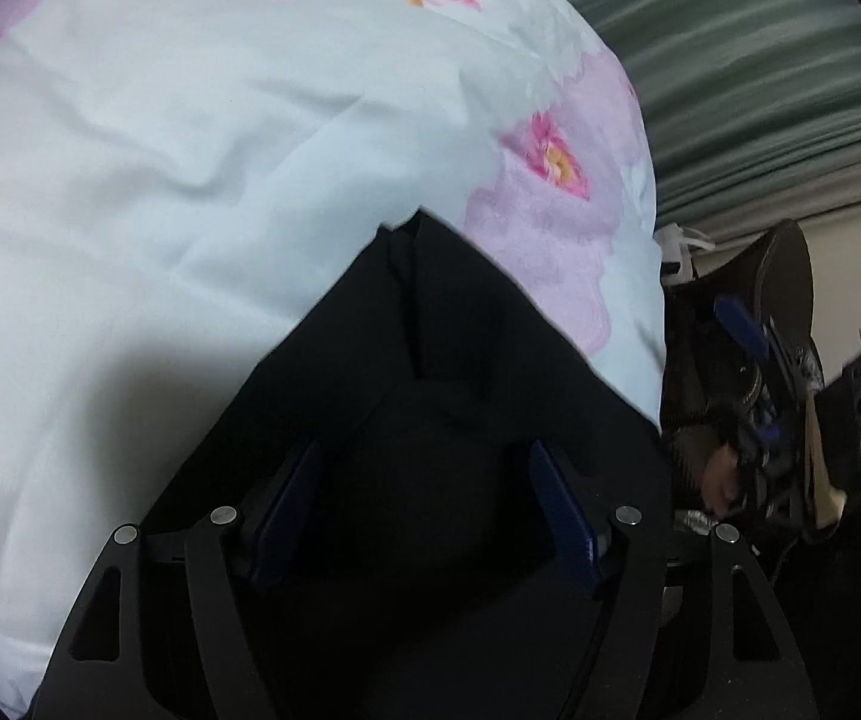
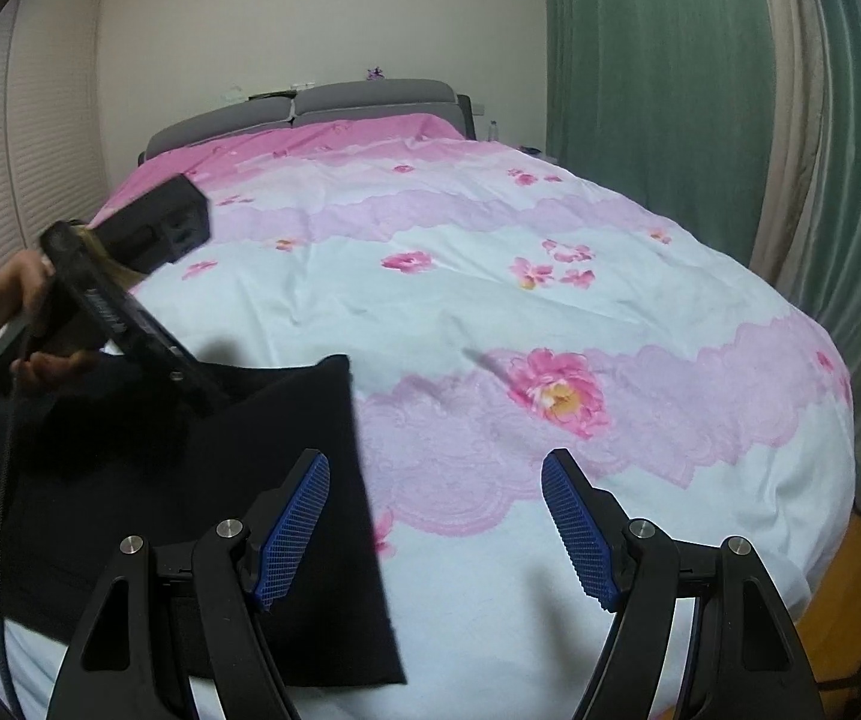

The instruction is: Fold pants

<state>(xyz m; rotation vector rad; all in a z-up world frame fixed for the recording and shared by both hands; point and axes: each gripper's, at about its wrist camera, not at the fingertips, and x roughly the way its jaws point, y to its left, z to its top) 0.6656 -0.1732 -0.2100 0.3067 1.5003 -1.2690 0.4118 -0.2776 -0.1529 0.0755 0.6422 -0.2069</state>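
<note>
At the left, a hand (image 2: 16, 300) is holding the left gripper (image 1: 424, 462) tilted down over the black pants (image 2: 202, 480), its blue pads spread with dark cloth beneath and nothing pinched. The pants are lying folded on the near left of the floral bedspread (image 2: 550, 312). To the right, the right gripper (image 2: 436, 471) is hovering with jaws spread, empty, above the pants' right edge.

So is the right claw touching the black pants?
Apart. The right wrist view shows the right gripper open, nothing between its blue pads, hovering beside the pants.
</note>
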